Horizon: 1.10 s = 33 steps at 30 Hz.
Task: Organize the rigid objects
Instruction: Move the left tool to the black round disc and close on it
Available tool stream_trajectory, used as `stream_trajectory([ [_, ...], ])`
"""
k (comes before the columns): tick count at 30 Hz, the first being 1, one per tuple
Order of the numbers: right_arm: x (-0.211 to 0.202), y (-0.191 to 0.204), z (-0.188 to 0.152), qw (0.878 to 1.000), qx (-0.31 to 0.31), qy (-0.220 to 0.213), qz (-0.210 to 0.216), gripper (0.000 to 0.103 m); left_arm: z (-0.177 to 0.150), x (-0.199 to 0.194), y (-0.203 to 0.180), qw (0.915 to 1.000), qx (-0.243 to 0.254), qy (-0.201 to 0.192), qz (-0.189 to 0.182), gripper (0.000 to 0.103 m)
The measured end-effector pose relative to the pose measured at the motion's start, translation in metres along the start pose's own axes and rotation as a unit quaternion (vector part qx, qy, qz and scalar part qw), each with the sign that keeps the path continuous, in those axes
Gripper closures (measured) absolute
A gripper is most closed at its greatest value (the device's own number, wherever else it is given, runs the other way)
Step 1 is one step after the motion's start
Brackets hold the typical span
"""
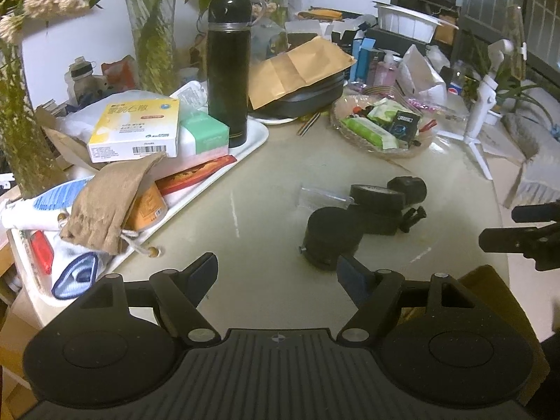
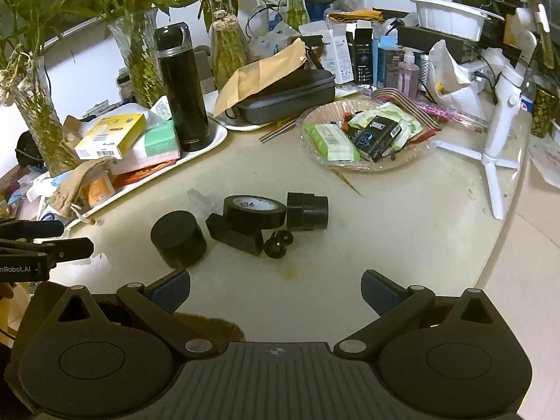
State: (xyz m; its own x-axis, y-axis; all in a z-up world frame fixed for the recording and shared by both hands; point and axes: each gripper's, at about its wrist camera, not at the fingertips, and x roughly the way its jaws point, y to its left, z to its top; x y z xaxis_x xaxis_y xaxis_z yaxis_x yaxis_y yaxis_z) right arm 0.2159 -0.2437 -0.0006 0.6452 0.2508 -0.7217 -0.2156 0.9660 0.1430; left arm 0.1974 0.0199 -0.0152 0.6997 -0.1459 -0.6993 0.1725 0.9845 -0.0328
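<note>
The left gripper hangs over the near part of a round pale table, its jaws apart with nothing between them, and the right gripper hangs beside it, its jaws wide and also empty. Between the two grippers and the far clutter there is a bare stretch of the table top, and the small black objects lie together in the middle of it. The black cylinder stands nearest, at the left side of the group, just in front of the left gripper's right finger in the left wrist view. To its right lies a black block, with a roll of black tape leaning on it, a black two-step piece to the right of the roll, and a small black knob near the block. A clear plastic piece lies just behind them. The right edge of the table curves away near a white tripod stand. On the left a white tray carries a tall black flask, boxes and a brown pouch. Farther away stands a glass dish of packets, and glass vases with green plants stand against the white wall.
</note>
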Motion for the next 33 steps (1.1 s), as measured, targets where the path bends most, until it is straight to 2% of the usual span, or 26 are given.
stream_trajectory([
  [11,0.02,-0.009,0.017,1.0,-0.002,0.002,-0.003,0.0,0.016,0.022,-0.007,0.9993,0.035,0.012,-0.012,0.028],
  [22,0.035,-0.025,0.029,1.0,0.015,0.013,-0.017,0.0,0.031,0.047,-0.024,0.9954,0.08,0.03,-0.044,0.028],
  [28,0.036,-0.03,0.029,0.999,0.03,0.021,-0.016,0.0,0.039,0.065,-0.034,0.9927,0.089,0.052,-0.063,0.028],
  [33,0.036,-0.03,0.028,0.999,0.024,0.024,-0.019,0.0,0.041,0.08,-0.04,0.9906,0.096,0.076,-0.061,0.028],
])
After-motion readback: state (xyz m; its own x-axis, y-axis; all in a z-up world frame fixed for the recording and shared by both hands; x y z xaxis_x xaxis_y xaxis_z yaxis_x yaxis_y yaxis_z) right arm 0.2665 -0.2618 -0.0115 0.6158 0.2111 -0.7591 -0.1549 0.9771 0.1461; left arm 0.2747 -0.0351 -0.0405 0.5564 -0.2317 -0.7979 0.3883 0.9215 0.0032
